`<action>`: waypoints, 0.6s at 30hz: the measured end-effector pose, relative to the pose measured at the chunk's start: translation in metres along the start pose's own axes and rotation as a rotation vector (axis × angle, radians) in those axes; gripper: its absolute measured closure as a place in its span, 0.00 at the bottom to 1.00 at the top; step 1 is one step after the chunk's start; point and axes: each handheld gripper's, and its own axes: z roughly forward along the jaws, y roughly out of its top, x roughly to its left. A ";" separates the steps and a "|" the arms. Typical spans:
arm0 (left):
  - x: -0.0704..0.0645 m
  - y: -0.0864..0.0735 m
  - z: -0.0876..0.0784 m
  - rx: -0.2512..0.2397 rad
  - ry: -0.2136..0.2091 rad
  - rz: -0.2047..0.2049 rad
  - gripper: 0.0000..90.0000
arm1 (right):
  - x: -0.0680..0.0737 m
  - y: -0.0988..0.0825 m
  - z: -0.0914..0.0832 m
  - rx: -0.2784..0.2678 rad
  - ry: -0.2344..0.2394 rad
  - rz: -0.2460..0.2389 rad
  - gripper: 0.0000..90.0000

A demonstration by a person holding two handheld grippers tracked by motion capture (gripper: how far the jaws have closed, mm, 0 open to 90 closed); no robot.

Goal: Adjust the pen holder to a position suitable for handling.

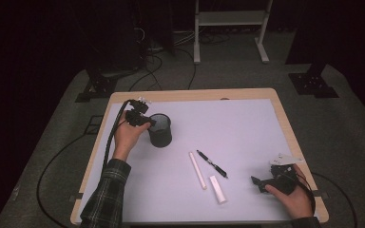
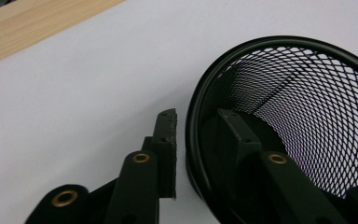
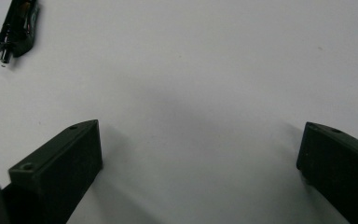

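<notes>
Straddling mesh cup (image 2: 307, 93) rim | left tongs (image 2: 193, 121) | cup empty

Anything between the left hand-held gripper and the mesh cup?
Nothing visible. The left hand-held gripper already straddles the rim of the black mesh cup: one jaw outside the wall, one inside, with a slight gap showing at the outer pad. The pen and two white sticks lie well off to the side.

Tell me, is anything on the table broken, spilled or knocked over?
Nothing is spilled or knocked over. The black mesh cup stands upright, with the left tongs straddling its rim, one jaw inside and one outside. One small oddity: the outside jaw's pad looks chipped and rough at its tip. The black pen and two white sticks lie flat.
</notes>
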 end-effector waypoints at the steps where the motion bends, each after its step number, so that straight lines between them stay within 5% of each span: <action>1: 0.000 0.000 0.000 0.002 0.002 0.002 0.81 | 0.000 0.000 0.000 0.000 0.000 0.000 0.00; 9: 0.000 0.000 0.000 0.002 0.014 0.013 0.87 | 0.000 0.000 0.000 0.000 0.000 0.000 0.00; 18: -0.004 0.004 -0.004 -0.014 -0.039 0.007 0.91 | 0.000 0.000 0.000 0.000 0.000 0.000 0.00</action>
